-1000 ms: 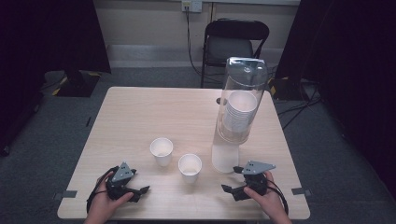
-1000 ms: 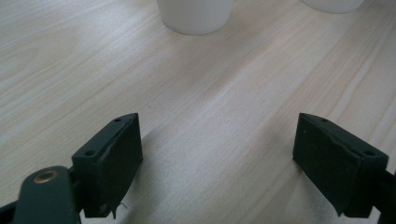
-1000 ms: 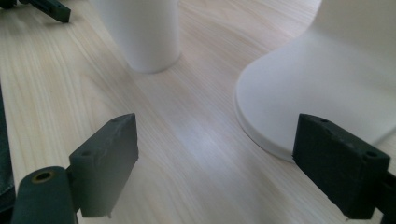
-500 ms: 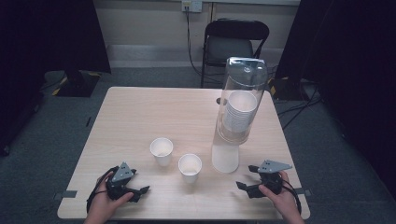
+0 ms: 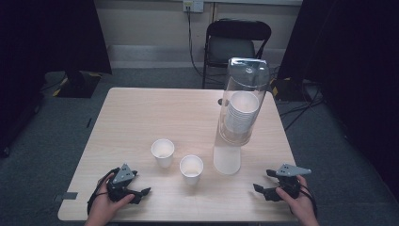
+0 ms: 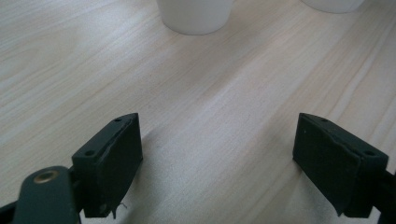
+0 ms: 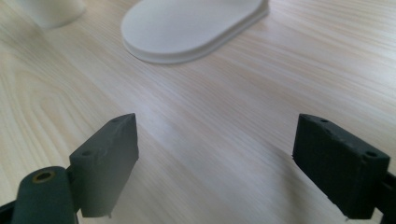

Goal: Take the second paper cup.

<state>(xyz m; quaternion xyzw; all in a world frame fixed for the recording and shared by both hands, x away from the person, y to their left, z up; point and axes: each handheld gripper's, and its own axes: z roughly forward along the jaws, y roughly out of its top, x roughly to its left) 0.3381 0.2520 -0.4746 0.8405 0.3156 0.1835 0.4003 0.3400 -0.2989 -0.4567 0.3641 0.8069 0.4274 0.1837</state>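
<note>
Left gripper (image 5: 141,192): lower left of the high view, held by a hand at the near table edge; jaws stand wide apart with bare wood between them, gripping nothing.
Right gripper (image 5: 261,183): lower right of the high view, in the other hand, near the table's right corner; jaws spread wide, nothing between them.
Left cup (image 5: 163,152): white paper cup, upright, lower middle of the high view, up and right of the left gripper and well apart from it.
Right cup (image 5: 191,168): white paper cup, upright, just right of and below the first; the two stand close but apart.
Cup dispenser (image 5: 241,106): tall clear tube on a white base, right of centre in the high view, a stack of white cups inside.
Dispenser base (image 7: 191,25): flat white oval at the top of the right gripper view, ahead of the open jaws, not touched.
Table (image 5: 141,113): pale wood.
</note>
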